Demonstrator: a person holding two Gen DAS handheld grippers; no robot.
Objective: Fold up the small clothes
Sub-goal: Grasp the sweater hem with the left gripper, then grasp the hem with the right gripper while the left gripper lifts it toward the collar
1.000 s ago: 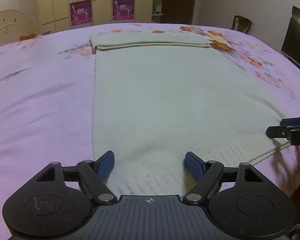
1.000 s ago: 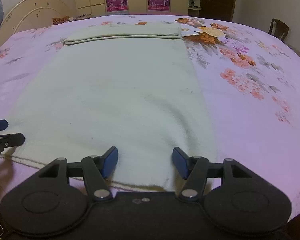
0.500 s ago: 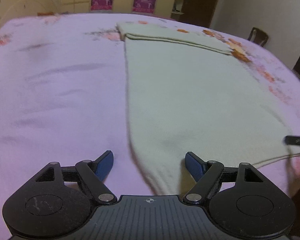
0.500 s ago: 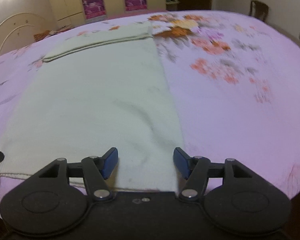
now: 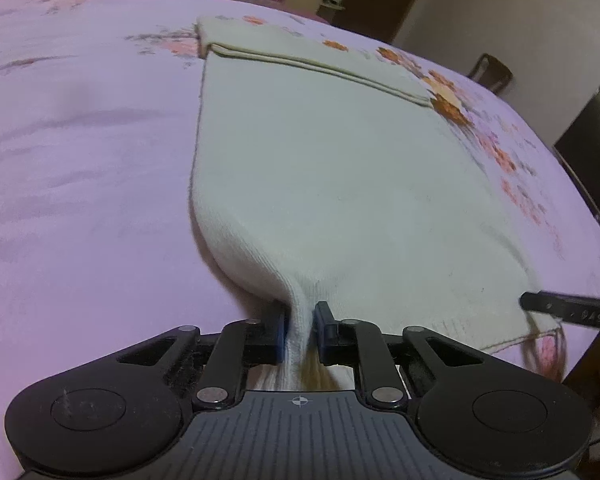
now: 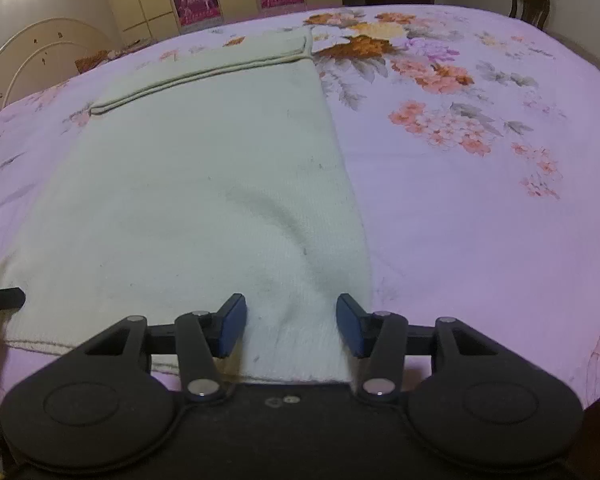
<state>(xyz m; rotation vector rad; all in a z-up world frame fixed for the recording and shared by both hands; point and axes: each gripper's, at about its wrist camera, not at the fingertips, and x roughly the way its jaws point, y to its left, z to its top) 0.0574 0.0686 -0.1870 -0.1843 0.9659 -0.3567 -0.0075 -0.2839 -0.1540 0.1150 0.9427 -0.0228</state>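
The left gripper [image 5: 300, 330] points steeply down at the near left corner of the garment [image 5: 320, 168]. Its jaws have just been closing and are now clamped on a pinched ridge of the knit, which rises between the pads and bunches down toward the gripper's body. The cloth around the pinch is pulled up off the bed [image 5: 80, 140] into a smooth hump along the left edge.

The right gripper [image 6: 291, 330] also tilts steeply down, over the near right corner of the garment [image 6: 204, 184]. Its jaws have just been closing too, yet they stand apart, with cloth lying between the blue pads [image 6: 231, 330]; neither pad presses on it. From the left wrist view, only a black tip of the right gripper [image 5: 568, 310] shows at the right edge, over the garment's near hem. In the right wrist view a black tip of the left gripper [image 6: 0, 299] shows at the left edge.

The garment is a pale cream knit, spread flat and lengthwise on the bed, running from the near edge toward the middle. Its far end carries a folded-over band with a doubled edge. A soft crease runs diagonally down toward the right gripper. The near hem is ribbed, with a thin seam line. The bed [image 6: 480, 220] wears a pink sheet printed with orange and purple flowers, to the right of the garment.
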